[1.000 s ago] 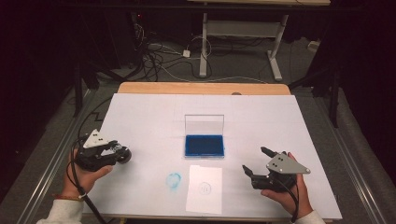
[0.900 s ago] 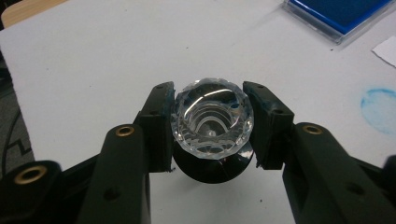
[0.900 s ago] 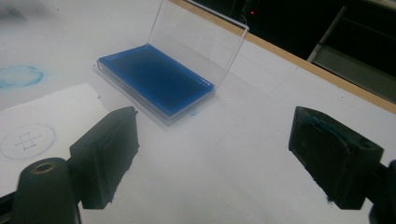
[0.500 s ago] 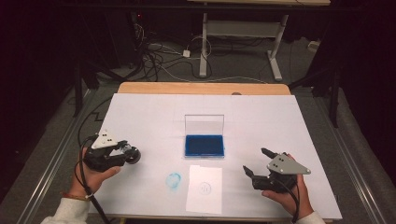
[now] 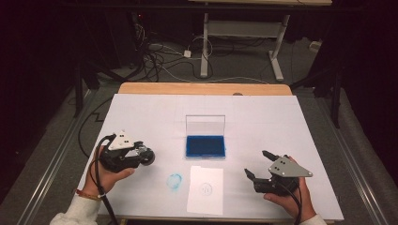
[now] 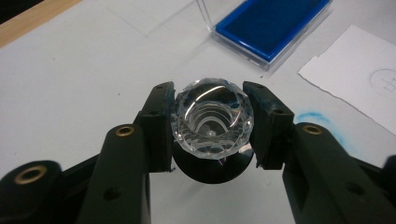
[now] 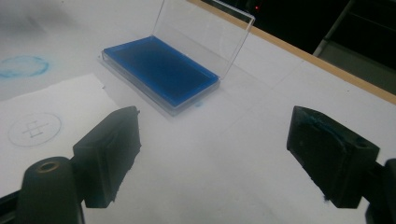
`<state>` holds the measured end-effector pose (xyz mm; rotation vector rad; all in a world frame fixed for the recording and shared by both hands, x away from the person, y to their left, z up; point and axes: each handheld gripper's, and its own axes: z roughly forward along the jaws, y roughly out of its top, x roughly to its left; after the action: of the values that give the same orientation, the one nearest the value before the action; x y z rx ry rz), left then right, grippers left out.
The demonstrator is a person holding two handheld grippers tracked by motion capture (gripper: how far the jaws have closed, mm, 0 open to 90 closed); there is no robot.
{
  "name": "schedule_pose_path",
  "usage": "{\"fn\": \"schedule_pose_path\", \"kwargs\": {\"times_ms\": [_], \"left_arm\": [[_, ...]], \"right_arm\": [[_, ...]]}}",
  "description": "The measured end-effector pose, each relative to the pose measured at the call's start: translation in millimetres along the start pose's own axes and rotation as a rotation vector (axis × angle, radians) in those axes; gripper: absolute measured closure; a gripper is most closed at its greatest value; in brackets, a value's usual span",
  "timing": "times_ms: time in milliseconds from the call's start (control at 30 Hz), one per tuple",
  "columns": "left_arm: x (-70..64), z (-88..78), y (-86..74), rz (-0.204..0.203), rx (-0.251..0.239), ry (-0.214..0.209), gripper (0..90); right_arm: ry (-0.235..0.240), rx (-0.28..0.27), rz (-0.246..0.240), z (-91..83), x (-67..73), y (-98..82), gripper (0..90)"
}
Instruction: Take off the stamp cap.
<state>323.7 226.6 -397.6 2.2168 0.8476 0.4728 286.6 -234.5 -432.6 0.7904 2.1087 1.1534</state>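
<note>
Broadly, the white-covered surface (image 5: 281, 117) with a bare wooden strip along its far edge takes up most of the high view, and everything rests on it.

Next in size are the two tools. The left hand-held gripper (image 5: 144, 154) (image 6: 212, 123), black with a grey three-cornered plate on top, is over the left part of the surface, near the person's edge, pointing toward the centre. Its jaws are clenched on a clear faceted stamp with a round black base (image 6: 212, 120) (image 5: 147, 155); in the left gripper view the pads press both sides of the crystal-like knob, and the black base shows beneath it. The stamp is thus in that grip, left of the blue smudge and well apart from the ink pad.

The right hand-held gripper (image 5: 258, 164) (image 7: 212, 154) sits at the right near edge, its jaws spread wide with nothing between them.

At the centre lies a shallow rectangular blue ink pad in a clear plastic case (image 5: 205, 146) (image 6: 273, 23) (image 7: 161, 70), its transparent lid (image 5: 205, 125) (image 7: 205, 35) standing upright on the far side.

Just in front of the pad is a white sheet of paper (image 5: 205, 190) (image 6: 357, 70) (image 7: 51, 121) bearing a small printed circle with a cross mark (image 5: 205, 189) (image 7: 34, 129).

Left of the sheet, a round smudge of blue ink (image 5: 174, 182) (image 7: 23, 66) (image 6: 310, 119) stains the surface.
</note>
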Motion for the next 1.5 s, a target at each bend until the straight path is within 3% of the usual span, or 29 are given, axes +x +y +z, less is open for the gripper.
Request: {"fn": "schedule_pose_path", "kwargs": {"times_ms": [233,467,533,733,1000,1233,1500], "left_arm": [[-8.4,7.8,12.8,0.031,-0.013,-0.024,54.5],[-18.0,16.5,30.1,0.052,-0.042,-0.062,54.5],[-20.9,19.4,35.5,0.062,-0.048,-0.073,54.5],[-31.3,30.4,50.8,0.085,-0.056,-0.113,54.5],[-43.2,40.6,63.6,0.108,-0.064,-0.150,54.5],[-55.1,49.7,75.0,0.114,-0.079,-0.184,54.5],[-74.2,55.7,89.4,0.128,-0.111,-0.251,54.6]], "right_arm": [[0.021,0.010,0.004,5.0,1.9,1.2,19.5],[0.076,0.060,-0.034,18.9,11.5,8.2,19.7],[0.081,0.057,-0.041,24.1,14.5,12.2,20.2],[0.155,0.049,-0.035,43.8,24.4,26.3,20.9],[0.192,0.024,-0.060,65.9,41.3,43.7,20.9],[0.262,0.026,-0.026,81.4,57.1,53.1,20.3],[0.285,0.031,0.015,97.5,69.2,55.7,21.1]]}}
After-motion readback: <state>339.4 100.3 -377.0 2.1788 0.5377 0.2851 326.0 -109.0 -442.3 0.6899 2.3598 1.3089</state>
